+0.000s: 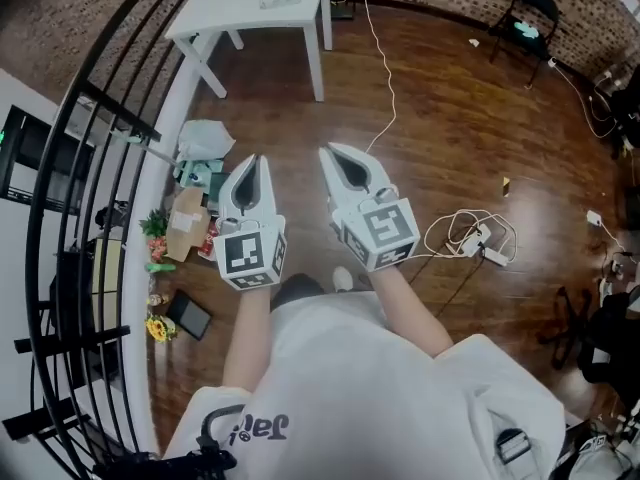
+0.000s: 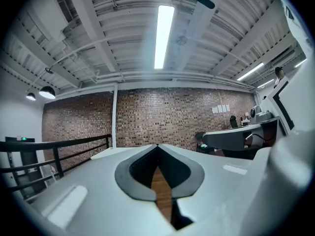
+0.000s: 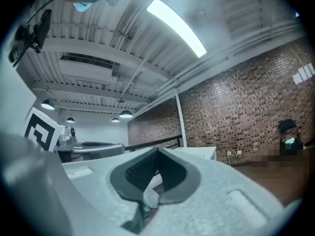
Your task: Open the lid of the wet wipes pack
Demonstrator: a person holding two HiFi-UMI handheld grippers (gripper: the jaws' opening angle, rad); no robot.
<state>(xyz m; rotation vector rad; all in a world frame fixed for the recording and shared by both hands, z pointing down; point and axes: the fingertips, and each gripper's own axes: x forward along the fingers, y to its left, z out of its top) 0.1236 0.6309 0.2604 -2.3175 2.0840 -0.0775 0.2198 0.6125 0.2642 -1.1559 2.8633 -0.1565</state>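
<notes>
I hold both grippers level at chest height over a wooden floor. My left gripper (image 1: 257,159) is shut with nothing in it; in the left gripper view its jaws (image 2: 157,146) meet at the tips. My right gripper (image 1: 326,151) is shut and empty too, its jaws closed in the right gripper view (image 3: 157,150). Far ahead stands a white table (image 1: 225,13) with a pale flat pack (image 1: 280,0) on it, too small to tell whether it is the wet wipes pack. Both grippers are well short of the table.
A black curved railing (image 1: 95,198) runs along the left, with bags and small clutter (image 1: 190,218) on the floor beside it. A white cable (image 1: 385,78) and a power strip (image 1: 480,238) lie on the floor to the right. A black chair (image 1: 525,13) stands by the brick wall.
</notes>
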